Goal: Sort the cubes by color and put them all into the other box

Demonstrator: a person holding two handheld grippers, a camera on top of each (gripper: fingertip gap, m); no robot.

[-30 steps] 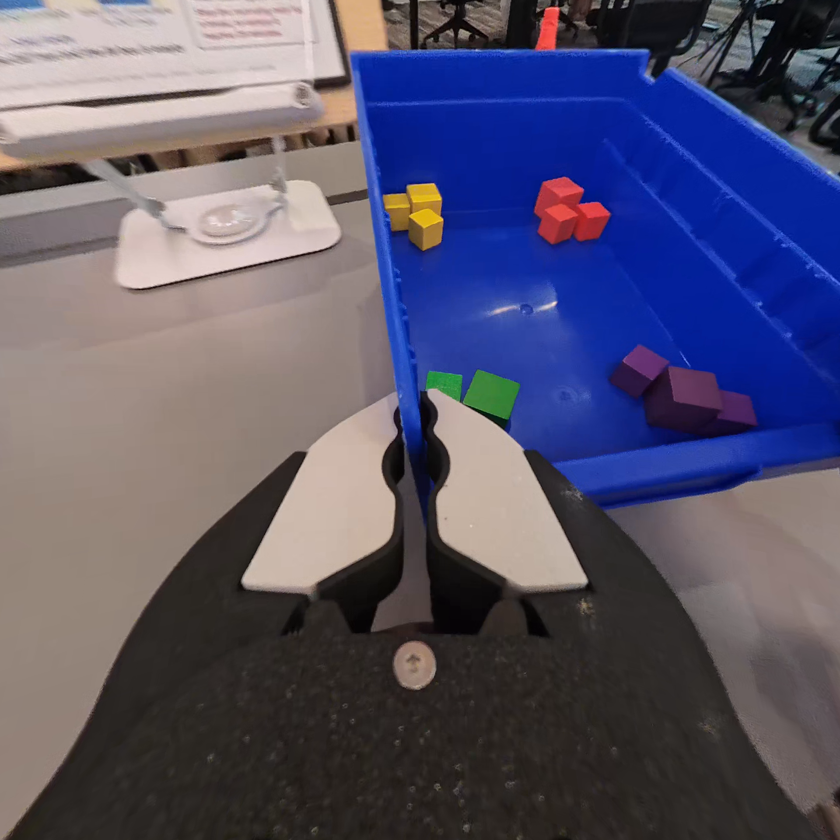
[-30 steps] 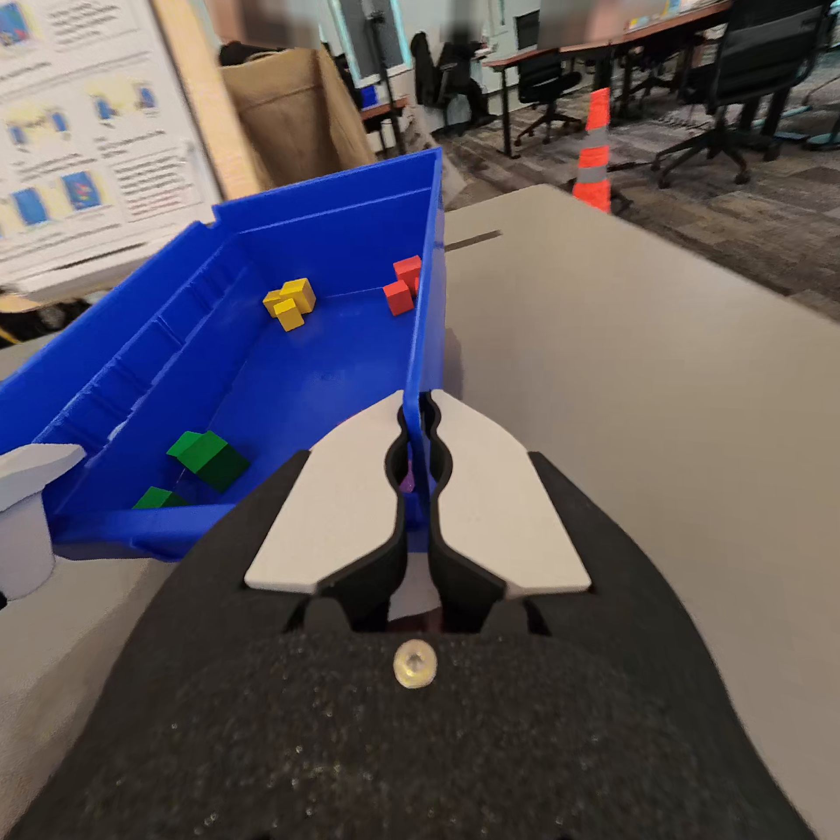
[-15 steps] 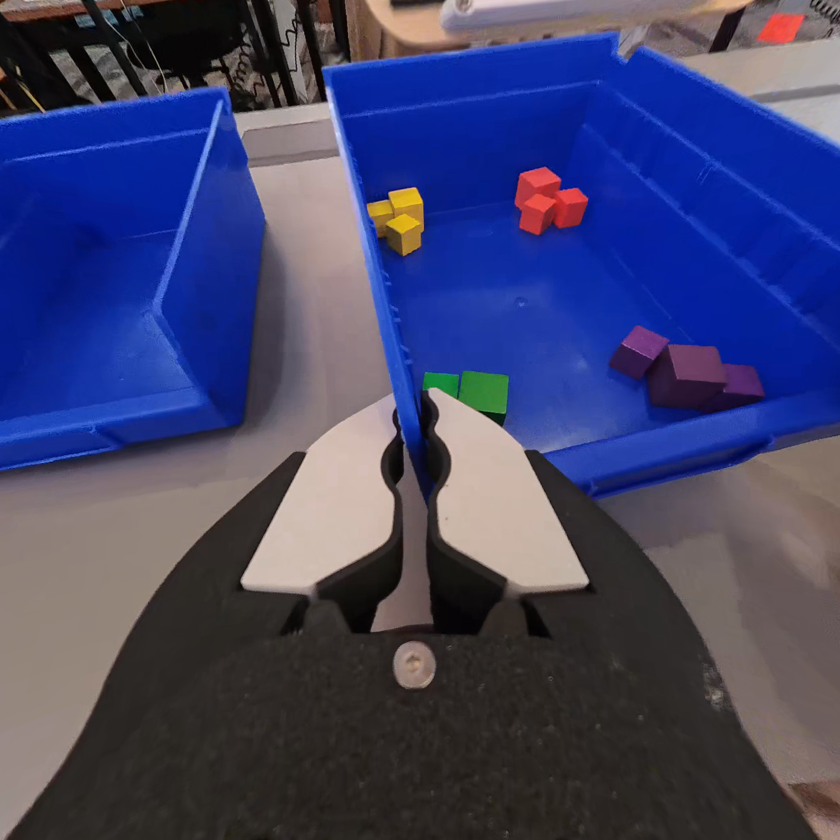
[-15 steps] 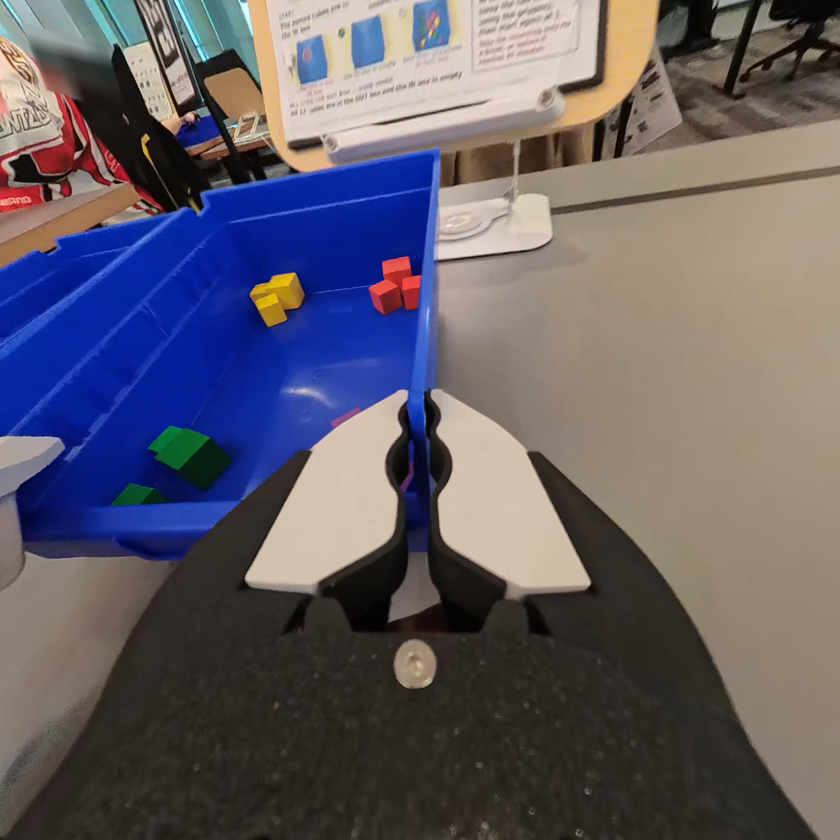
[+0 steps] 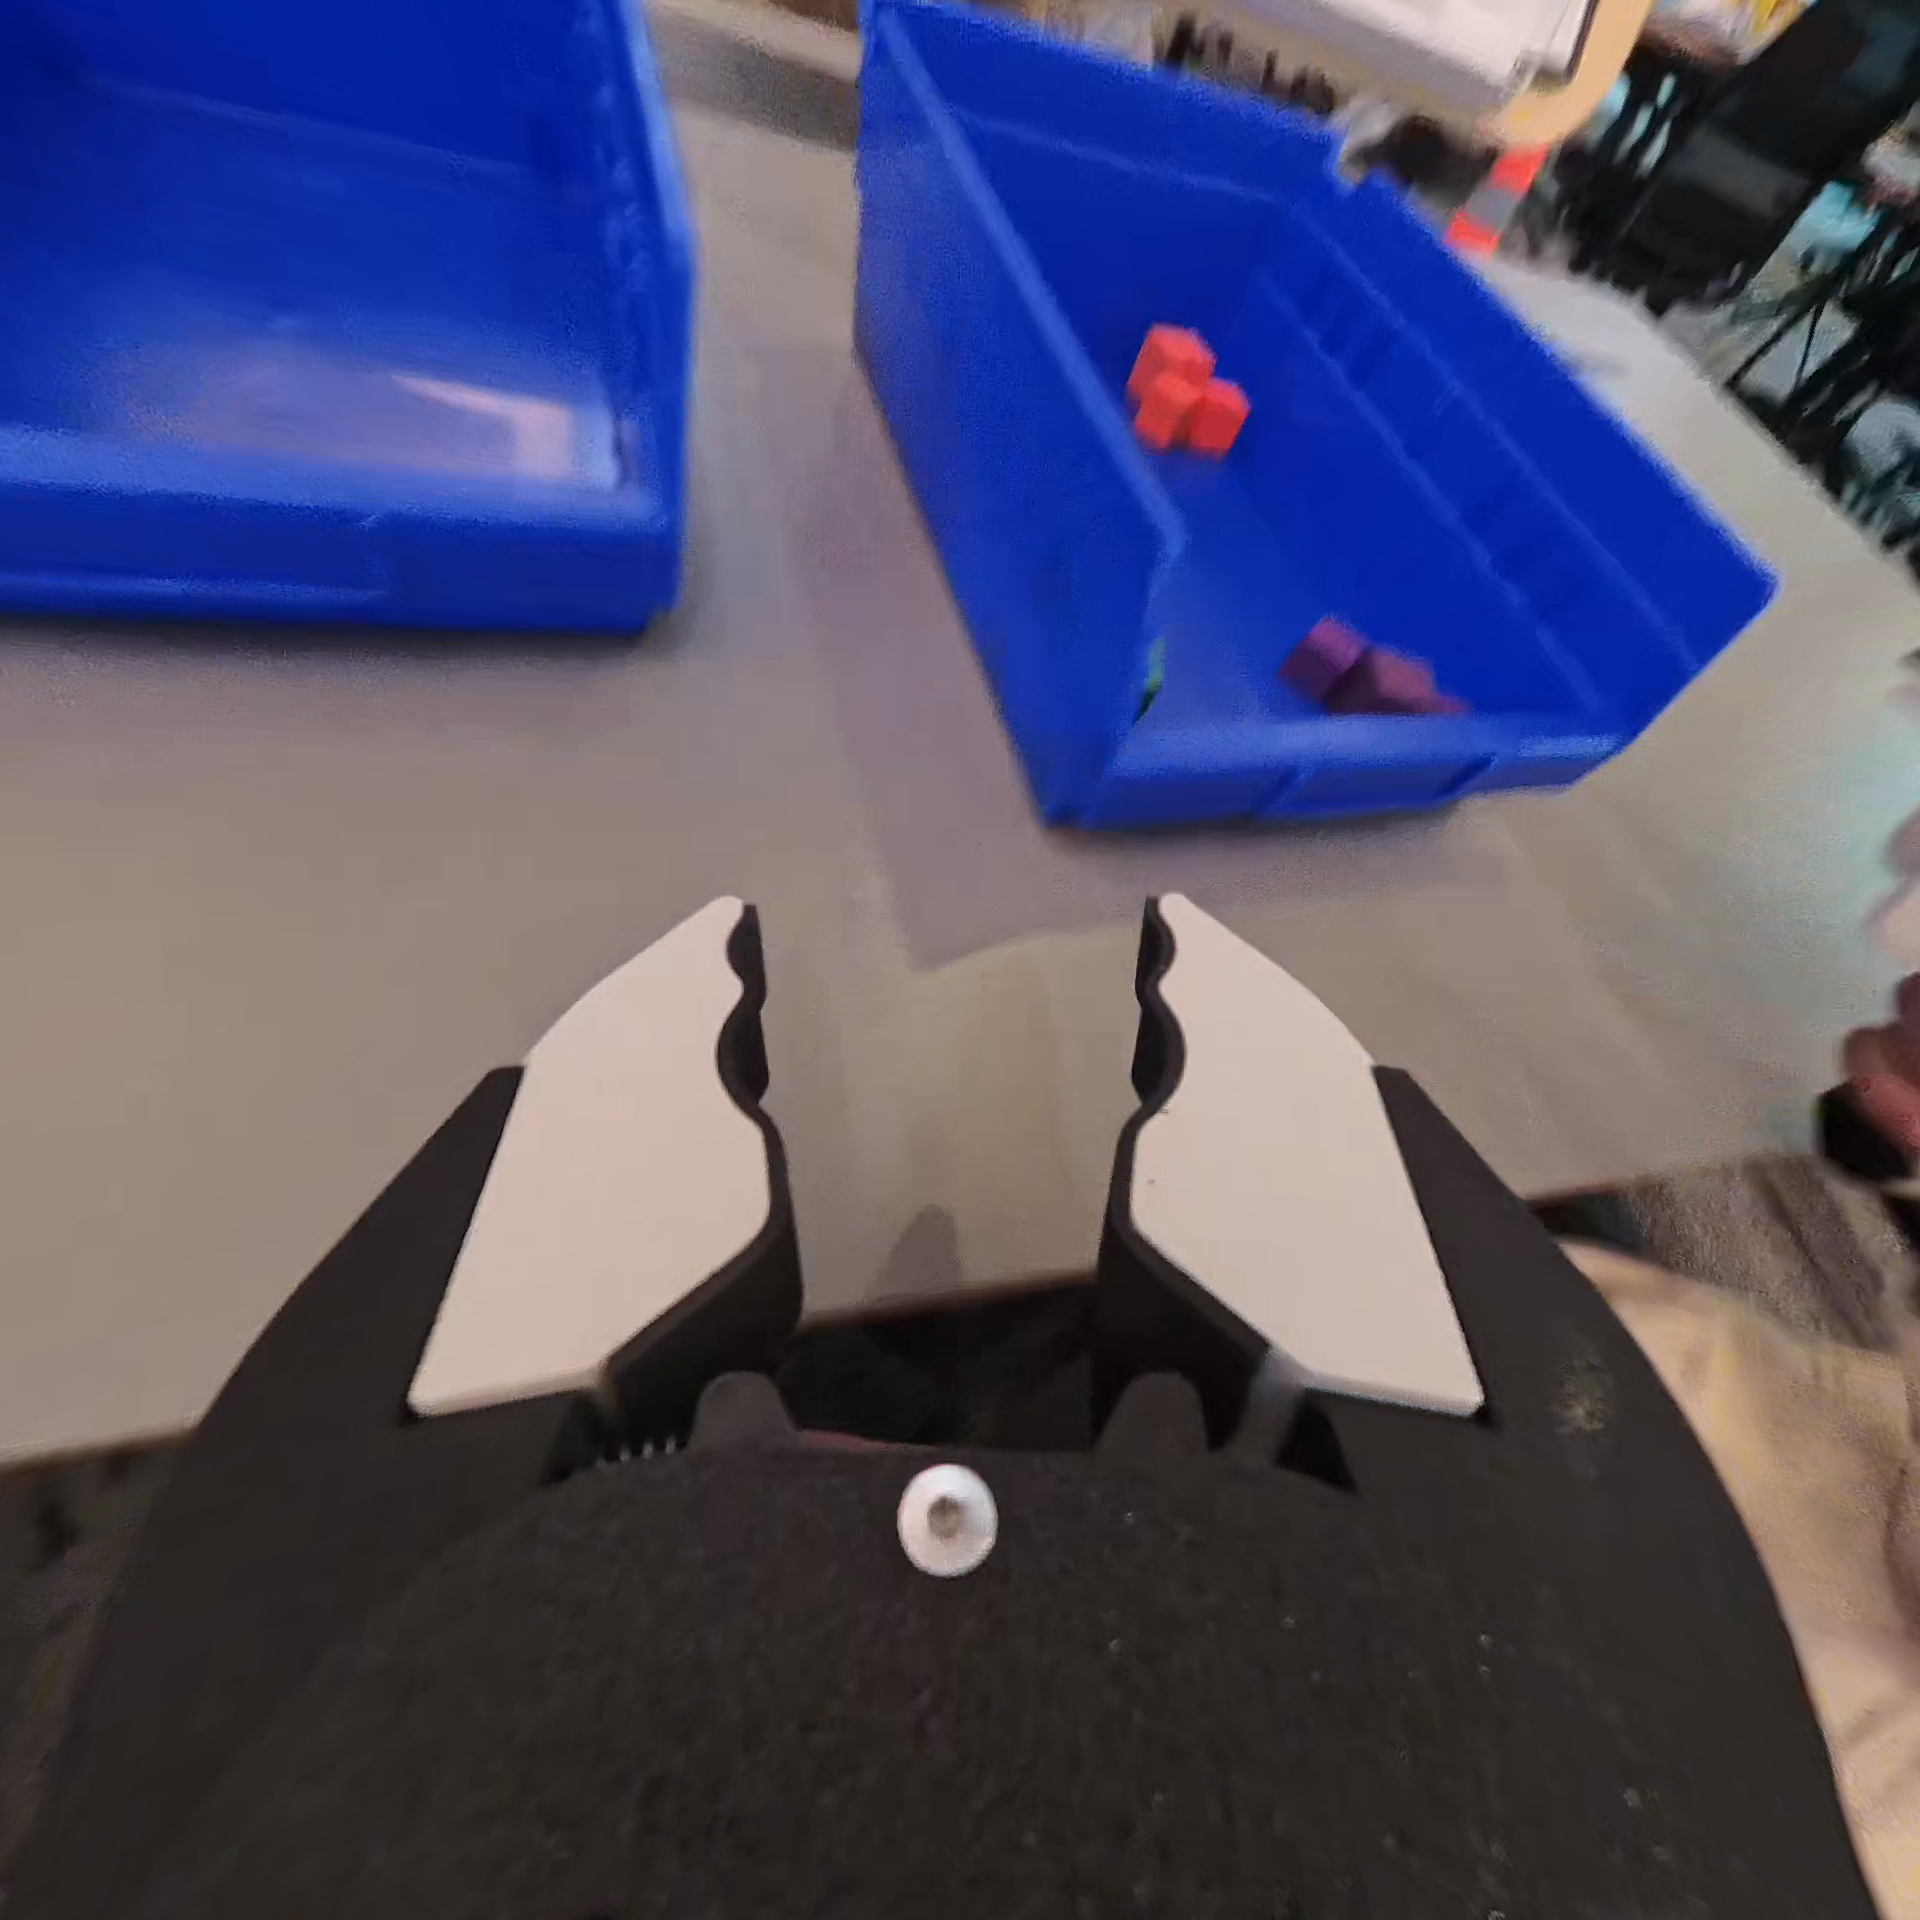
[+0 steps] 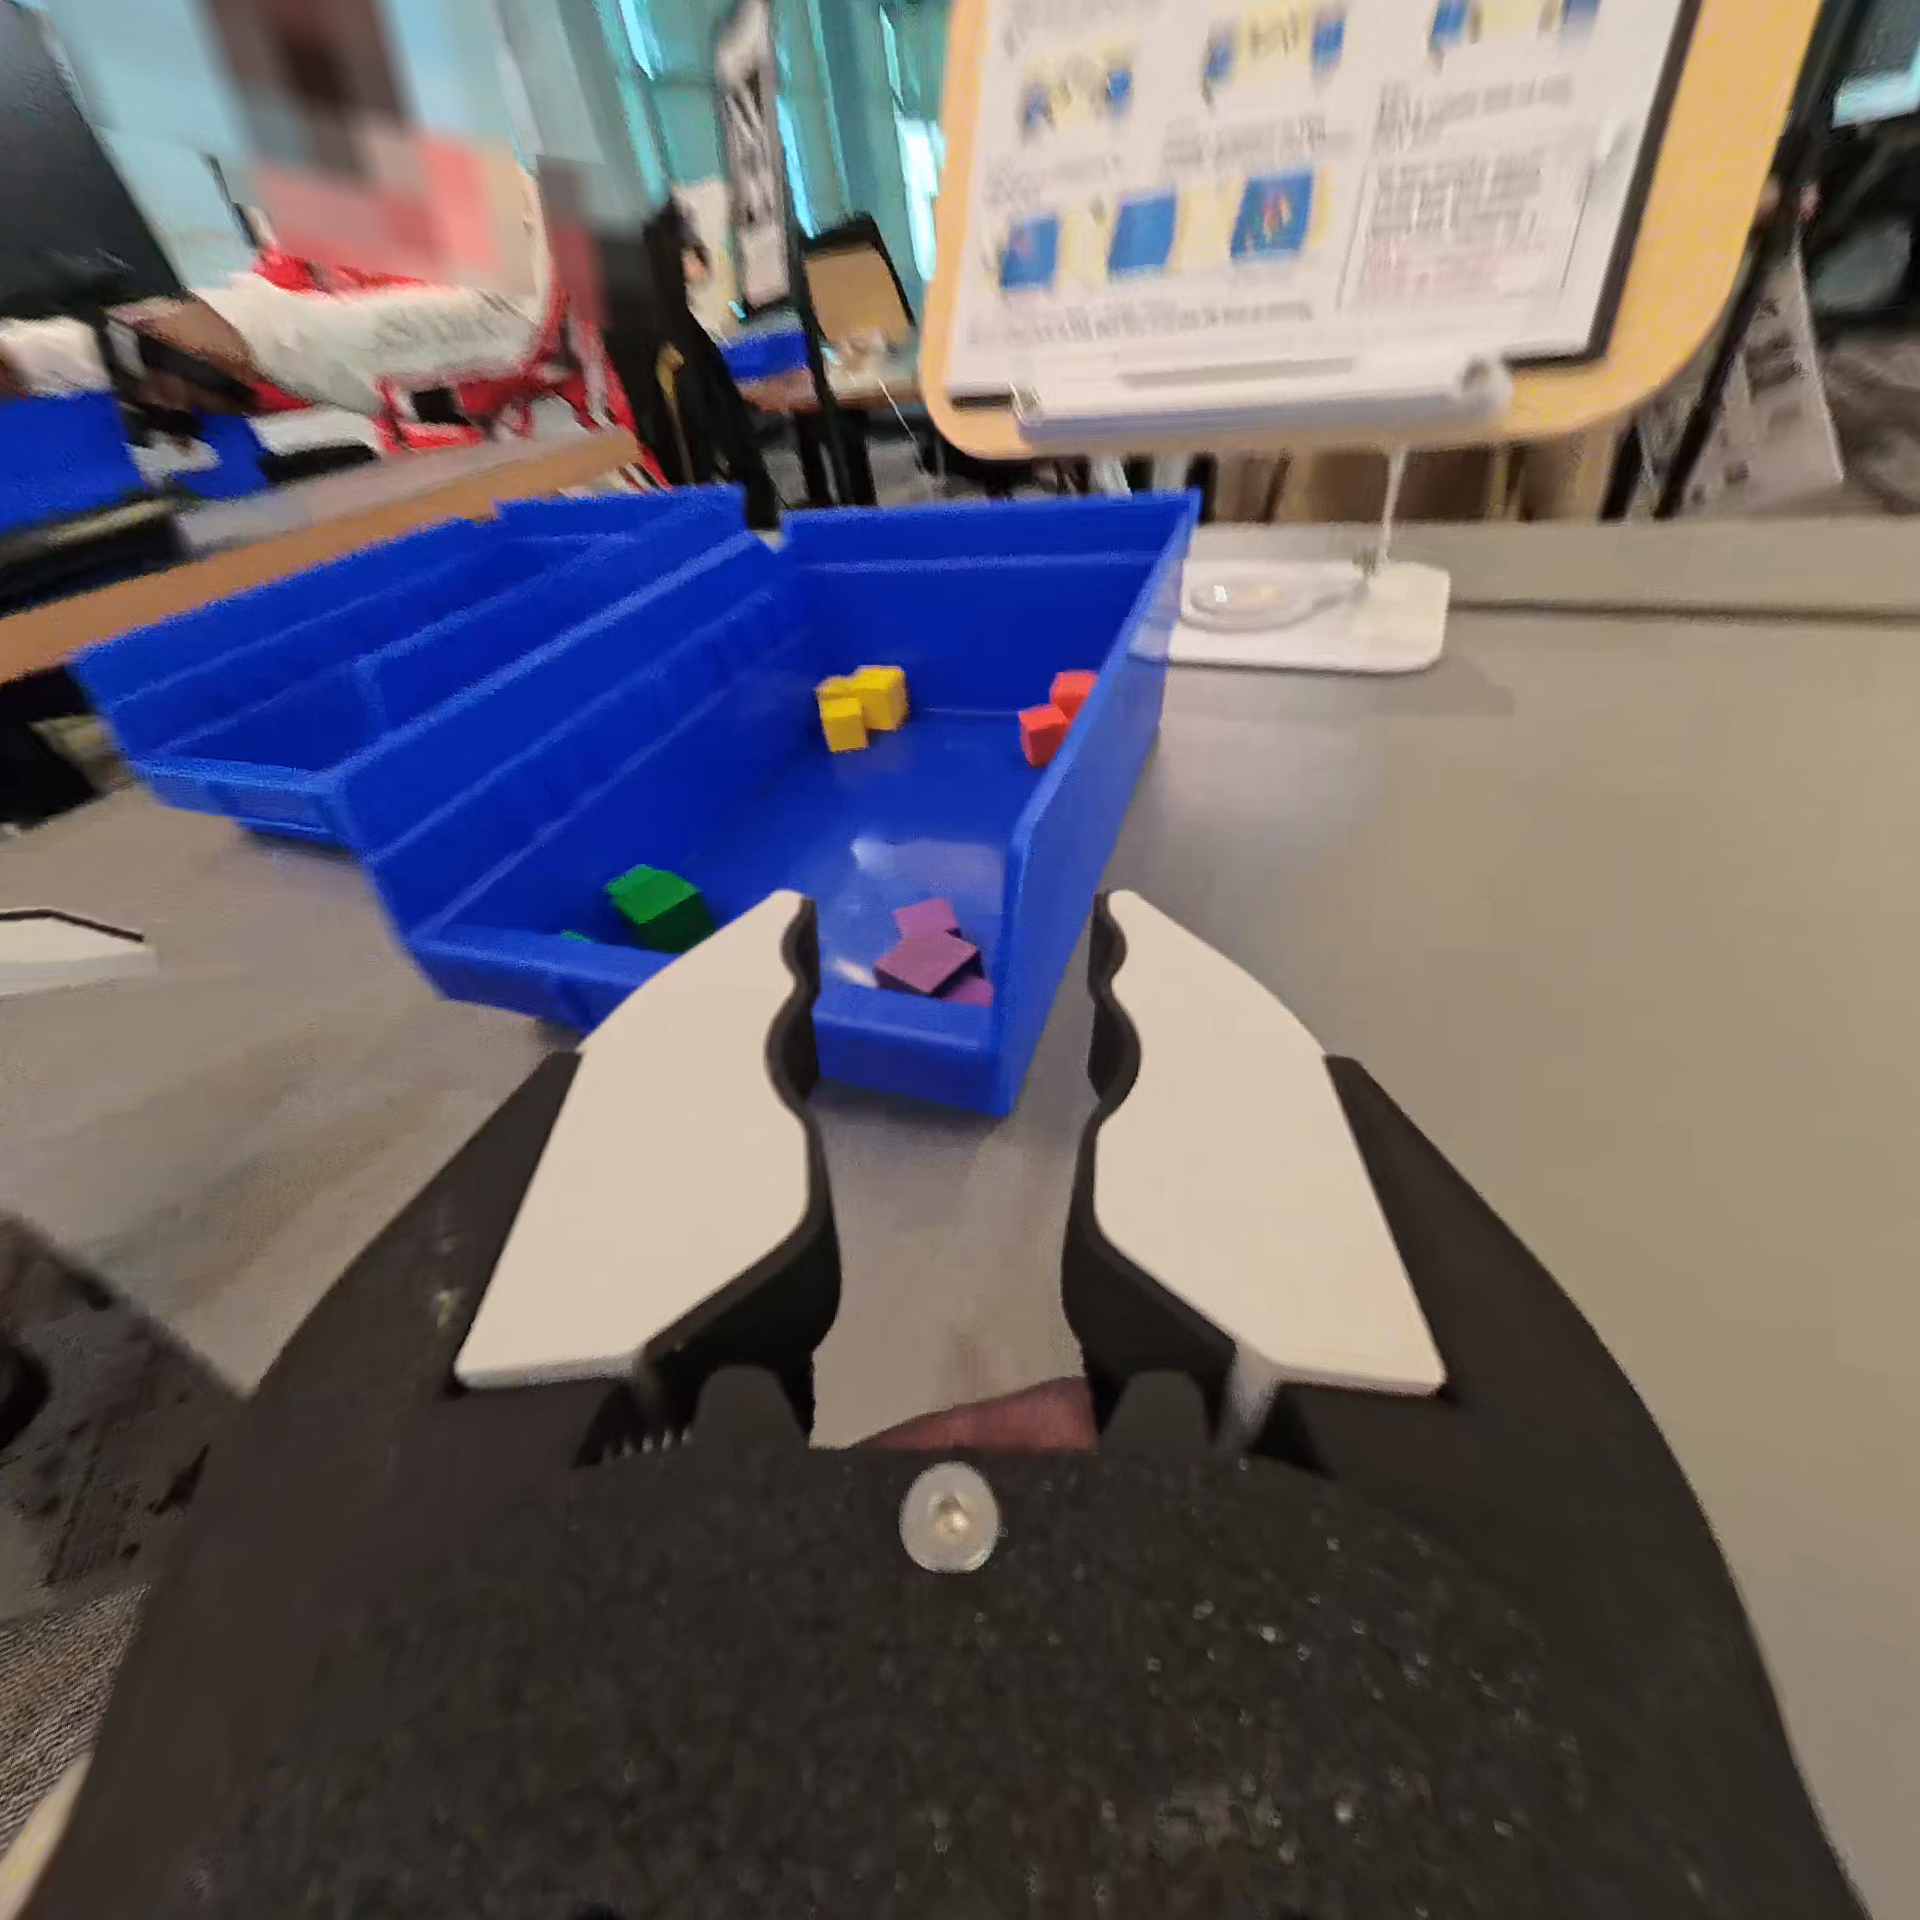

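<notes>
On a grey table, the blue bin holds yellow cubes, red cubes, green cubes and purple cubes clustered by color in separate corners. The second blue bin beside it appears empty, suggesting the sort is complete. The left gripper and right gripper hang over the table short of the bins, jaws spread and holding nothing.

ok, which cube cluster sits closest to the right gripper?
The purple cubes, in the bin's near corner just ahead of the open right gripper. Green lies further left; yellow and red sit at the far end.

Printed instruction sheet with blue and yellow pictures on a tan stand behind the bin; its writing is too blurred to read
</notes>
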